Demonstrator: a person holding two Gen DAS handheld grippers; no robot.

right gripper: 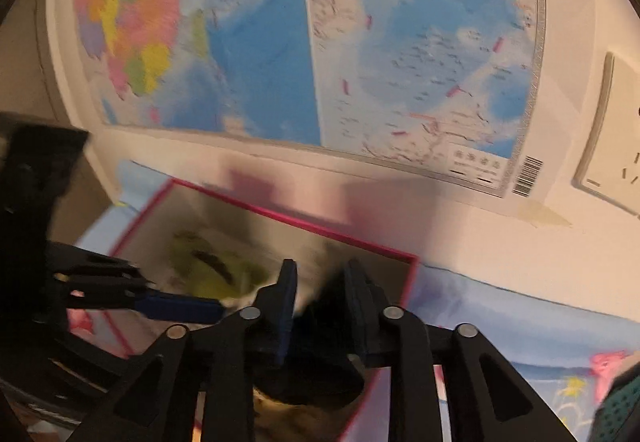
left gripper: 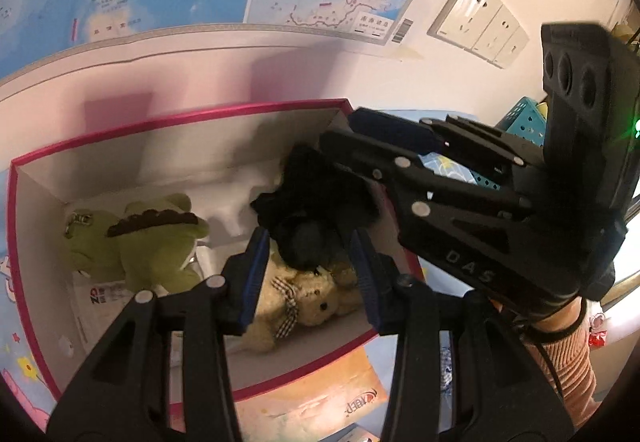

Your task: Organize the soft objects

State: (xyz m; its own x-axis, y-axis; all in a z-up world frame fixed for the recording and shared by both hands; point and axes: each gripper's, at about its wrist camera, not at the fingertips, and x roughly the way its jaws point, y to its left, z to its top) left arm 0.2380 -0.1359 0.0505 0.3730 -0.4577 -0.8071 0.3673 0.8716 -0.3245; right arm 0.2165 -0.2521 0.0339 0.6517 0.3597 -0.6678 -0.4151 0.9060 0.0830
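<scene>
Left wrist view: a green plush crocodile (left gripper: 154,238) lies at the left of the pink-rimmed box (left gripper: 188,114), a tan teddy bear (left gripper: 308,302) between the spread-apart left gripper (left gripper: 312,278) fingers, a black soft item (left gripper: 316,210) above it. The right gripper (right gripper: 318,298) clamps that black soft item over the box.

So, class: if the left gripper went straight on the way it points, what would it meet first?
Probably the black soft item lying on the tan teddy bear in the pink-rimmed box; the left gripper is open, depth uncertain.

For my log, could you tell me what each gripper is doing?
Left gripper: open, empty, above the teddy bear.
Right gripper: shut on the black cloth.
</scene>
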